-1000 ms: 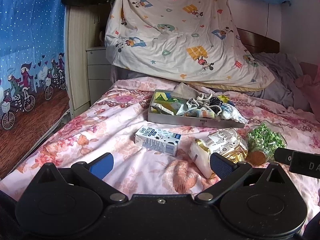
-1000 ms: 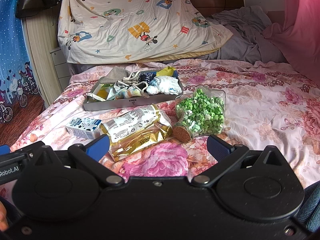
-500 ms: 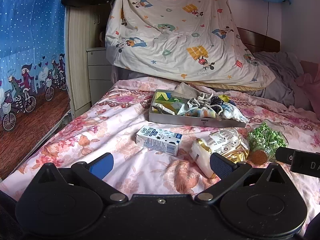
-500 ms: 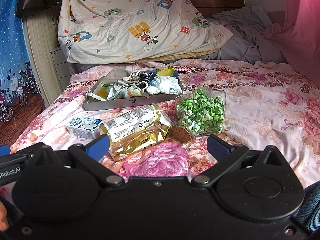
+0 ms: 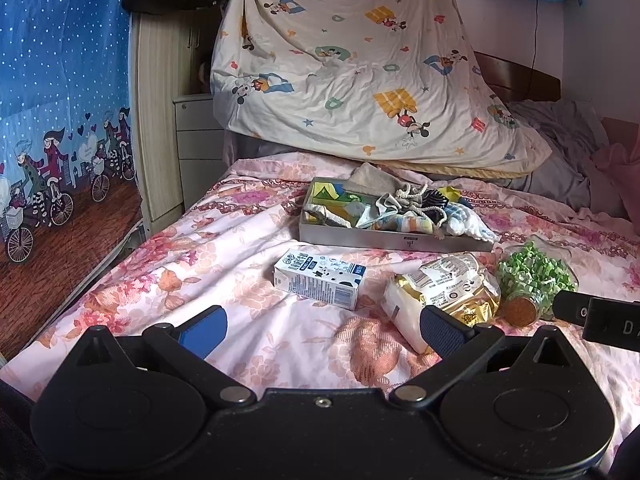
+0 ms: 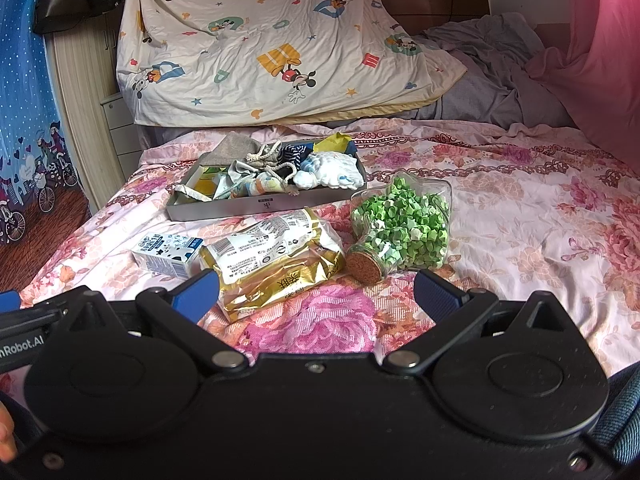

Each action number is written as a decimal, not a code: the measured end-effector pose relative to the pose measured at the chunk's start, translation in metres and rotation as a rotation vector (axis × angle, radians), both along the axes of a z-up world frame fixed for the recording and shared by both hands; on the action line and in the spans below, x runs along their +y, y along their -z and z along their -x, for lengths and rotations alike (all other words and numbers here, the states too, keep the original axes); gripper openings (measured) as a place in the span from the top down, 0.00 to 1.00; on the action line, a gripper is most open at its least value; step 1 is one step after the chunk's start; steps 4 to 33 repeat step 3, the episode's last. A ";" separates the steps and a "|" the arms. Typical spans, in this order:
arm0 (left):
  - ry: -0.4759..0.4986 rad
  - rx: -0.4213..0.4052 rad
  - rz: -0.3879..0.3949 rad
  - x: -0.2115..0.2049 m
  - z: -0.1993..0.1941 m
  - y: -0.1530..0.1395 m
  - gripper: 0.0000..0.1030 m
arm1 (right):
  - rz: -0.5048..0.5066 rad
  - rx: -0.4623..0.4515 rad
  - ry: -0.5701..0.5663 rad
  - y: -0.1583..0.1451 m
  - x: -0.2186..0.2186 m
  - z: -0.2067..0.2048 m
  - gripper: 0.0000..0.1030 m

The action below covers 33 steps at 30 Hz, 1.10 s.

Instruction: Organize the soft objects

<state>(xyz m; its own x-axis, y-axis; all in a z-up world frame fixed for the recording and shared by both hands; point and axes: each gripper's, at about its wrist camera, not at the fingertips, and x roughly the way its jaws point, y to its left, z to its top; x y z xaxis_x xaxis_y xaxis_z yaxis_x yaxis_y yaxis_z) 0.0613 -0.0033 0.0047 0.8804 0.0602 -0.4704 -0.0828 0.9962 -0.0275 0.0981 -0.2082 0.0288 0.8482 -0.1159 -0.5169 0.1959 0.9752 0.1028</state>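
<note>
A grey tray [image 5: 384, 237] [image 6: 256, 205] on the floral bed holds several soft things: socks, a cord bag, a white-blue cloth [image 6: 334, 169]. In front of it lie a white milk carton [image 5: 319, 278] [image 6: 168, 254], a gold snack bag [image 5: 444, 292] [image 6: 276, 258] and a corked glass jar of green paper stars [image 5: 530, 280] [image 6: 400, 226]. My left gripper [image 5: 322, 326] is open and empty, near the bed's front, short of the carton. My right gripper [image 6: 316, 290] is open and empty, just short of the snack bag and jar.
A Mickey-print quilt [image 5: 360, 64] hangs behind the tray. A grey blanket [image 6: 492, 72] and pink cloth [image 6: 592, 52] lie at the back right. A bedside cabinet [image 5: 196, 136] and blue curtain [image 5: 60, 100] stand left. The right gripper's body shows in the left wrist view [image 5: 600, 316].
Both grippers have stayed almost still and open; the views shift only slightly. No object has moved.
</note>
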 end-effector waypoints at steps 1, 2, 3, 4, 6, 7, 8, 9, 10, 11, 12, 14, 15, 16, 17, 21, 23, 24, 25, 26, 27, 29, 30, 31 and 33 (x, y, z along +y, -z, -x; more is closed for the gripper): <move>-0.001 -0.003 -0.001 0.000 0.000 0.000 0.01 | 0.000 0.000 0.000 0.000 0.000 0.000 0.01; 0.000 -0.007 -0.002 0.000 0.001 0.000 0.01 | 0.000 0.000 0.000 0.000 0.000 0.000 0.01; 0.002 -0.010 -0.003 -0.001 0.001 0.001 0.01 | 0.001 0.000 -0.001 0.000 0.000 0.000 0.01; 0.002 -0.010 -0.003 -0.001 0.001 0.001 0.01 | 0.001 0.000 -0.001 0.000 0.000 0.000 0.01; 0.002 -0.010 -0.003 -0.001 0.001 0.001 0.01 | 0.001 0.000 -0.001 0.000 0.000 0.000 0.01; 0.002 -0.010 -0.003 -0.001 0.001 0.001 0.01 | 0.001 0.000 -0.001 0.000 0.000 0.000 0.01; 0.002 -0.010 -0.003 -0.001 0.001 0.001 0.01 | 0.001 0.000 -0.001 0.000 0.000 0.000 0.01; 0.002 -0.010 -0.003 -0.001 0.001 0.001 0.01 | 0.001 0.000 -0.001 0.000 0.000 0.000 0.01; 0.002 -0.010 -0.003 -0.001 0.001 0.001 0.01 | 0.001 0.000 -0.001 0.000 0.000 0.000 0.01; 0.002 -0.010 -0.003 -0.001 0.001 0.001 0.01 | 0.001 0.000 -0.001 0.000 0.000 0.000 0.01; 0.002 -0.010 -0.003 -0.001 0.001 0.001 0.01 | 0.001 0.000 -0.001 0.000 0.000 0.000 0.01; 0.002 -0.010 -0.003 -0.001 0.001 0.001 0.01 | 0.001 0.000 -0.001 0.000 0.000 0.000 0.01; 0.002 -0.010 -0.003 -0.001 0.001 0.001 0.01 | 0.001 0.000 -0.001 0.000 0.000 0.000 0.01; 0.002 -0.010 -0.003 -0.001 0.001 0.001 0.01 | 0.001 0.000 -0.001 0.000 0.000 0.000 0.01; 0.002 -0.010 -0.003 -0.001 0.001 0.001 0.01 | 0.001 0.000 -0.001 0.000 0.000 0.000 0.01; 0.002 -0.010 -0.003 -0.001 0.001 0.001 0.01 | 0.001 0.000 -0.001 0.000 0.000 0.000 0.01; 0.002 -0.010 -0.003 -0.001 0.001 0.001 0.01 | 0.001 0.000 -0.001 0.000 0.000 0.000 0.01; 0.002 -0.010 -0.003 -0.001 0.001 0.001 0.01 | 0.001 0.000 -0.001 0.000 0.000 0.000 0.01; 0.002 -0.010 -0.003 -0.001 0.001 0.001 0.01 | 0.001 0.000 -0.001 0.000 0.000 0.000 0.01; 0.002 -0.010 -0.003 -0.001 0.001 0.001 0.01 | 0.001 0.000 -0.001 0.000 0.000 0.000 0.01; 0.002 -0.010 -0.003 -0.001 0.001 0.001 0.01 | 0.001 0.000 -0.001 0.000 0.000 0.000 0.01; 0.002 -0.010 -0.003 -0.001 0.001 0.001 0.01 | 0.001 0.000 -0.001 0.000 0.000 0.000 0.01; 0.002 -0.010 -0.003 -0.001 0.001 0.001 0.01 | 0.001 0.000 -0.001 0.000 0.000 0.000 0.01; 0.002 -0.010 -0.003 -0.001 0.001 0.001 0.01 | 0.001 0.000 -0.001 0.000 0.000 0.000 0.01; 0.002 -0.010 -0.003 -0.001 0.001 0.001 0.01 | 0.001 0.000 -0.001 0.000 0.000 0.000 0.01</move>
